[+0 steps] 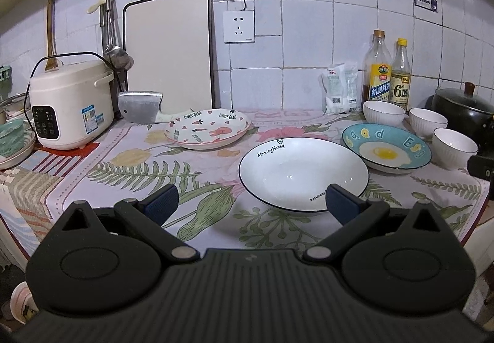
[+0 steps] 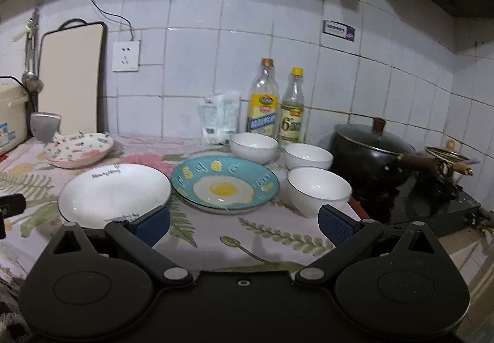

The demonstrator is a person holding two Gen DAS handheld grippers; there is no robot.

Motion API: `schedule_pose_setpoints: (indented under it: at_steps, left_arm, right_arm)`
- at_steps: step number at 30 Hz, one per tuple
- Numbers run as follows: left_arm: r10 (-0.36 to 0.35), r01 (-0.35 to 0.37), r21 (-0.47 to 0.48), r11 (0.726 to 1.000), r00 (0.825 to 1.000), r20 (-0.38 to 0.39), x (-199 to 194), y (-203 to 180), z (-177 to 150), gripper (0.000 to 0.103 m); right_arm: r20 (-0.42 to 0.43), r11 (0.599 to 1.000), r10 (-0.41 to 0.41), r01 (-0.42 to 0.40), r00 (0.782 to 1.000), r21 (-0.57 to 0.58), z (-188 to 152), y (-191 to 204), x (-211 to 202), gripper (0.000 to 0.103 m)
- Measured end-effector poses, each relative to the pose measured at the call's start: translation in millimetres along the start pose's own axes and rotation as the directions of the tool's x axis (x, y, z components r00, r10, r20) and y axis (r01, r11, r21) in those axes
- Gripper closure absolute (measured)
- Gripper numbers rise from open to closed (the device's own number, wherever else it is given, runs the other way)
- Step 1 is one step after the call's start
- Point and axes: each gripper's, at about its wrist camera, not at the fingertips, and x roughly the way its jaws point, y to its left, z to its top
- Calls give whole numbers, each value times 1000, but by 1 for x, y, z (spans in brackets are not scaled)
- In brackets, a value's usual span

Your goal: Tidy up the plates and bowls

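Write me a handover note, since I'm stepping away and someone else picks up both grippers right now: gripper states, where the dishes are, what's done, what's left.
Left gripper: open, empty, hovering at the near rim of the white plate.
Right gripper: open, empty, above the cloth in front of the blue egg plate.
Dishes: pink patterned plate sits by the cleaver; white plate is mid-counter; egg plate is to its right. Three white bowls stand separately near the bottles and black pot.
Done: nothing stacked yet.
Left: probably stack the three plates and nest the three bowls.
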Motion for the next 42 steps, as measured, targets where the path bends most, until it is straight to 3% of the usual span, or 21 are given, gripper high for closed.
schedule_pose_setpoints:
  at_steps: [3,7,15,18,24,30,34,38,42]
  left_arm:
    - [8,-8,-11,1000,1000,4,-2,7,9,0]
    - [32,-32,-21,999,999,29,-1,20,26,0]
    - [62,-63,-102,993,998,-13,45,44,30,3]
    - [46,-48,-99,994,999,-22,66,43,17,4]
    - [-63,50,-134,990,994,-88,108,37,5,17]
    - [-116,92,-153,984,981,-157,147,30,2,31]
    - [-113,79,-166,983,972,-204,167,30,0,47]
    - [-128,81,-200,976,964,-234,178,34,-2,60]
    - [-183,121,-237,964,948,-260,187,34,-4,74]
  right_arm:
    - [37,994,110,-111,993,16,8,-2,-1,0]
    - [56,958,279,-282,959,52,20,-8,12,0]
    - [-109,909,416,-409,903,83,13,14,84,0]
    - [-149,897,440,-425,886,122,-1,23,109,1]
    - [-177,886,461,-441,869,144,-15,36,142,11]
    - [-202,872,489,-472,849,131,-19,48,167,29]
    - [-241,865,501,-480,831,144,-21,55,183,46]
    - [-250,867,498,-473,830,155,-20,55,189,48]
    - [-253,879,477,-464,842,112,-20,55,190,58]
